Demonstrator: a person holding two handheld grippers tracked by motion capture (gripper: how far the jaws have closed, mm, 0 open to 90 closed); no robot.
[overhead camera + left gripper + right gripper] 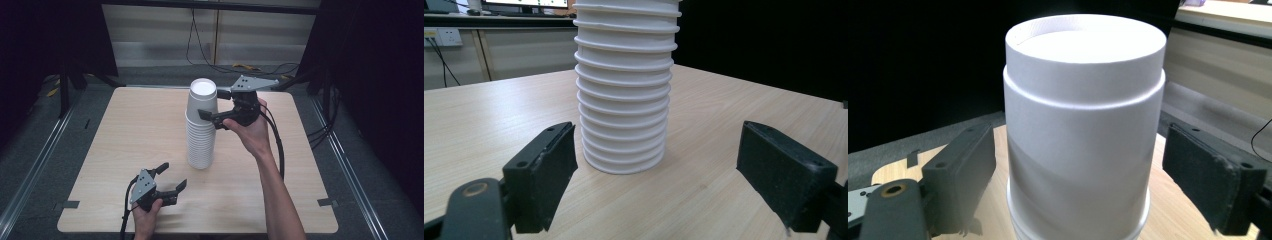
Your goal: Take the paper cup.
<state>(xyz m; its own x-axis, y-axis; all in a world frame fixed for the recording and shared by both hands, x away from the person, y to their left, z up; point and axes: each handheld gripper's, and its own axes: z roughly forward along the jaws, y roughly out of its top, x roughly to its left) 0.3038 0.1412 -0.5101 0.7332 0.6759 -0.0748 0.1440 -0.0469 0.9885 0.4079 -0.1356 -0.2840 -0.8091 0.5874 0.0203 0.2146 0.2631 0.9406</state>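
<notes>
Pale wood counter point(125, 150) carries a tall stack of white paper cups point(201, 145), upside down, standing just past its centre toward twelve o'clock. At the stack's three o'clock the right gripper point(216, 106) brackets the top cup point(203, 97), fingers wide and not yet touching; closing and lifting straight up looks next. Left gripper point(171, 177) waits at seven o'clock, fingers wide, nothing held.
</notes>
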